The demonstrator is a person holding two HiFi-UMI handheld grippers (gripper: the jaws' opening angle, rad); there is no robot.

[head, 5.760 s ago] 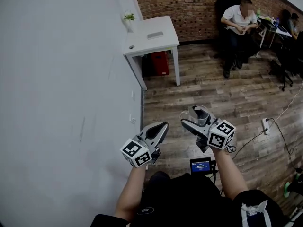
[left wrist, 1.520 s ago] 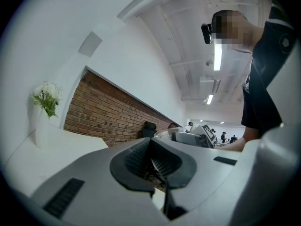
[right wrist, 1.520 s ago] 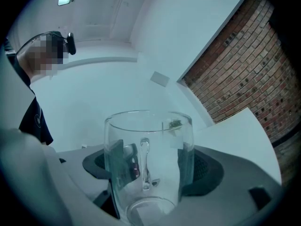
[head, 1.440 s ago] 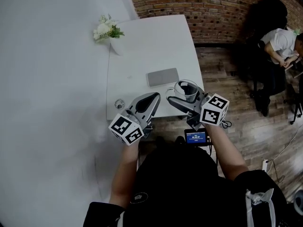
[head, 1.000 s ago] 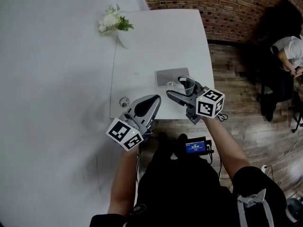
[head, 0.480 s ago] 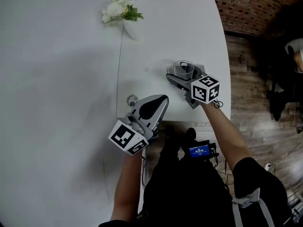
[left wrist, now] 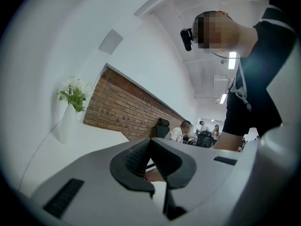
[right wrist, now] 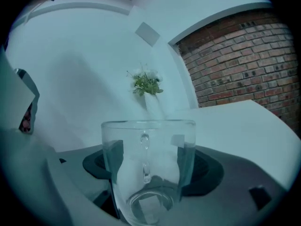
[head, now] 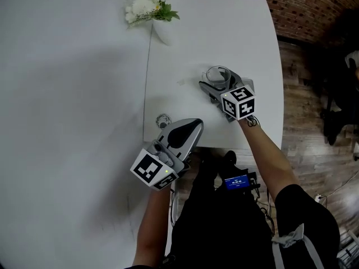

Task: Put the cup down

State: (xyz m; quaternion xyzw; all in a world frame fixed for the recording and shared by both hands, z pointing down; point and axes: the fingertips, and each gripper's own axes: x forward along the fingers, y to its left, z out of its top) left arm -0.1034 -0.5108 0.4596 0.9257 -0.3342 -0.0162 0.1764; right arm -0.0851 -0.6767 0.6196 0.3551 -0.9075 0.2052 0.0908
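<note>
White counter (head: 224, 32) set against the wall, wood floor (head: 305, 100) off its right. Far left stands a vase of flowers (head: 161, 32). Near left edge, a small round thing (head: 163, 120).

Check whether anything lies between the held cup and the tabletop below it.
Possibly. The right gripper holds the glass cup over the white table; a flat grey pad peeks out beside it and may lie underneath. The flower vase stands well clear.

right claw (head: 215, 83): grips cup (head: 218, 74) over table (head: 224, 27); left claw (head: 192, 126): at table's near edge
</note>
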